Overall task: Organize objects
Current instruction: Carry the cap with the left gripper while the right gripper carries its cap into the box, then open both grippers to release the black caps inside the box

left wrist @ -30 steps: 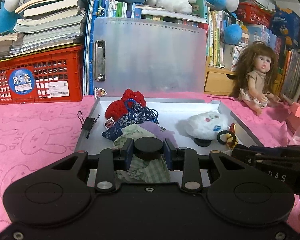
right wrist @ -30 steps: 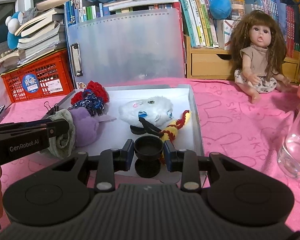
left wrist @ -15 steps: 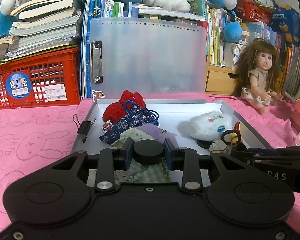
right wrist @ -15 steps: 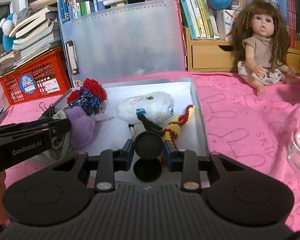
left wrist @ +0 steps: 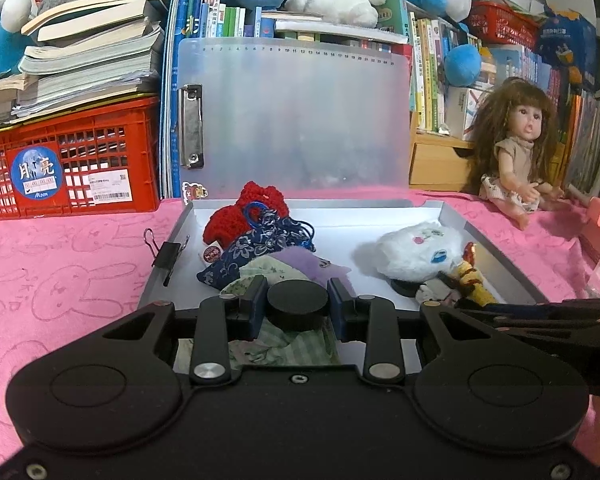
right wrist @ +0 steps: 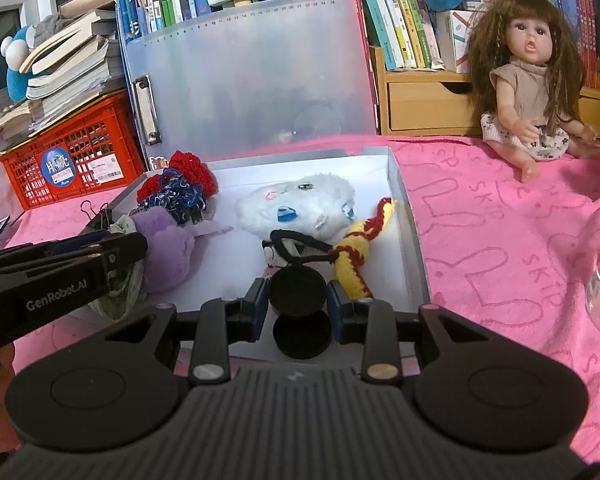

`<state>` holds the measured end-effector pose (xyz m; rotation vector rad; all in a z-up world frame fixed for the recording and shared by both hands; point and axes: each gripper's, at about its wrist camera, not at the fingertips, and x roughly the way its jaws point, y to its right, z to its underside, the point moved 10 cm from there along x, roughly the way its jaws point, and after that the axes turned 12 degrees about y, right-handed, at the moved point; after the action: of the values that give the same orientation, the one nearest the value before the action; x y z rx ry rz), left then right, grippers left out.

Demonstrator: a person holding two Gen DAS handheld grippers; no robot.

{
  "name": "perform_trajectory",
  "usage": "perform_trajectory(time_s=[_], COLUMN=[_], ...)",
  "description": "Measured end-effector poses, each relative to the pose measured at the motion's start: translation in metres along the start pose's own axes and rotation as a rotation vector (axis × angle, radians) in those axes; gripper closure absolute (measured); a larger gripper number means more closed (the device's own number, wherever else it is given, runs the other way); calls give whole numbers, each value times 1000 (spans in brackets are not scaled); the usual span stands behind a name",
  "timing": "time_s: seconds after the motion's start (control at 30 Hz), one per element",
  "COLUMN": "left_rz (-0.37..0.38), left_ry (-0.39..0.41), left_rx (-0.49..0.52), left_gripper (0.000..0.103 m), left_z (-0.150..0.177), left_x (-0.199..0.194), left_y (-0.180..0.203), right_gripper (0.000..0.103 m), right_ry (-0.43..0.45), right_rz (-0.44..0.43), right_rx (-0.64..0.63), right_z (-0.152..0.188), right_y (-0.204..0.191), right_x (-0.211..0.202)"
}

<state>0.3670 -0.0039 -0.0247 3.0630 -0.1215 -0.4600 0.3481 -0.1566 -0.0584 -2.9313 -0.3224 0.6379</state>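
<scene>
Your left tool (left wrist: 296,308) pinches one black round cap (left wrist: 297,309), and your right tool (right wrist: 297,298) pinches another, both over the near edge of the gray tray (right wrist: 404,208). Behind them sits the white fluffy toy (right wrist: 300,208). A loose pinch could drop a cap onto it.

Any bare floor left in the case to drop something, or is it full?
Free: a strip of case floor along the back wall, and a lane between the purple plush and the white plush. The left side is crowded with pouches around the red knit pouch; the right front is taken by the striped knit toy.
</scene>
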Motion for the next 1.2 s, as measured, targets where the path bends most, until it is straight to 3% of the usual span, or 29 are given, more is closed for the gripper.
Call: perform_trajectory(time_s=[0.3,0.67,0.77,1.2], left_rz=[56,64,68,63], left_ry=[3,-5,-6,-5], left_rx=[61,65,60,41], left_gripper=[72,70,61,44], left_z=[6,8,8,6], left_x=[-3,-2,-2,-9], left_y=[24,28,29,26], right_gripper=[67,64,64,53], right_ry=[0,3,6,25], right_rz=[0,-2,-3,16], right_rx=[-27,-26,-23,4], right_z=[3,3,2,-2], right_y=[-3,-3,-4,4], right_x=[1,0,-2,-11])
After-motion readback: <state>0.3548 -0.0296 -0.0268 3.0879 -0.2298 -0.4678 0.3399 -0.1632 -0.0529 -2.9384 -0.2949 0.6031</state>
